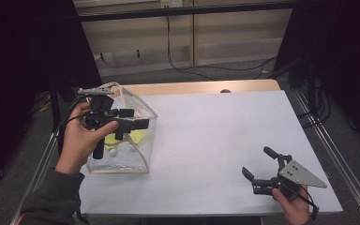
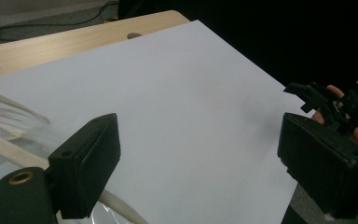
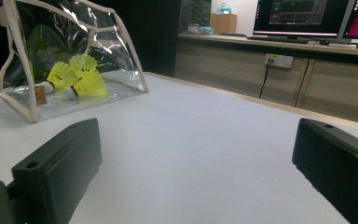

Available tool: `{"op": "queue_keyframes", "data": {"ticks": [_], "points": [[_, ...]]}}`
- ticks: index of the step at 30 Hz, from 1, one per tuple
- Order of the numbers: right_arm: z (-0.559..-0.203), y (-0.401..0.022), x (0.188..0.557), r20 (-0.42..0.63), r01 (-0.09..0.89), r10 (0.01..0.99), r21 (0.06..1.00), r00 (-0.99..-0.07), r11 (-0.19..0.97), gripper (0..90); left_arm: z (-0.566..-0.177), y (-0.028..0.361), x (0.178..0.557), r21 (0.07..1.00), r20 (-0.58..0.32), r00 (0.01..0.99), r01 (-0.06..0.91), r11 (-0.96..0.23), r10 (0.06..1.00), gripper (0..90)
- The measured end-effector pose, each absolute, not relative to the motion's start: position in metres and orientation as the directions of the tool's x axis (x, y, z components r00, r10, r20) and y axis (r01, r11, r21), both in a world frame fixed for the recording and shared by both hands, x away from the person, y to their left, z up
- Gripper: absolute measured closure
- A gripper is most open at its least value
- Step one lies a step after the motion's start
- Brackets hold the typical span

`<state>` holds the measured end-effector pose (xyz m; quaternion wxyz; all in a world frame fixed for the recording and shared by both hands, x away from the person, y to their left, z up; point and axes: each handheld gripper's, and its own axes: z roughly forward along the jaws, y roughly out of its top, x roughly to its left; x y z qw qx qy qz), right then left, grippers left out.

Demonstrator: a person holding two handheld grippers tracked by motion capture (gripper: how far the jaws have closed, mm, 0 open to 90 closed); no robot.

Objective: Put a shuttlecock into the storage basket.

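Left gripper (image 1: 122, 123) hovers over the clear pouch (image 1: 138, 154) at the table's (image 1: 215, 140) left, fingers spread; right gripper (image 1: 261, 165) waits near-right, released. Yellow shuttlecocks (image 3: 77, 74) inside (count unclear). Best: steady the rim, then reach in.

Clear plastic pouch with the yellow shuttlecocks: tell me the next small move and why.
Probably lower the left gripper to the clear plastic pouch's beige-trimmed rim. Its jaws stand open just above the pouch, gripping nothing, and the yellow shuttlecocks lie inside. The right gripper, also open, sits far across the white table.
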<state>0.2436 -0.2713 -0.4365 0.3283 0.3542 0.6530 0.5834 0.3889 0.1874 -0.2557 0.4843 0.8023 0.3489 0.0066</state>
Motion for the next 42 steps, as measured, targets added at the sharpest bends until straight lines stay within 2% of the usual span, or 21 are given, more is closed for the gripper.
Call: {"op": "queue_keyframes", "data": {"ticks": [42], "points": [[-0.436,-0.271,0.243,-0.016,0.081,0.845,0.994,-0.534,0.070,1.0,-0.275,0.163,0.358,0.804,-0.377,0.794,0.536,-0.257,0.476,7.4]]}}
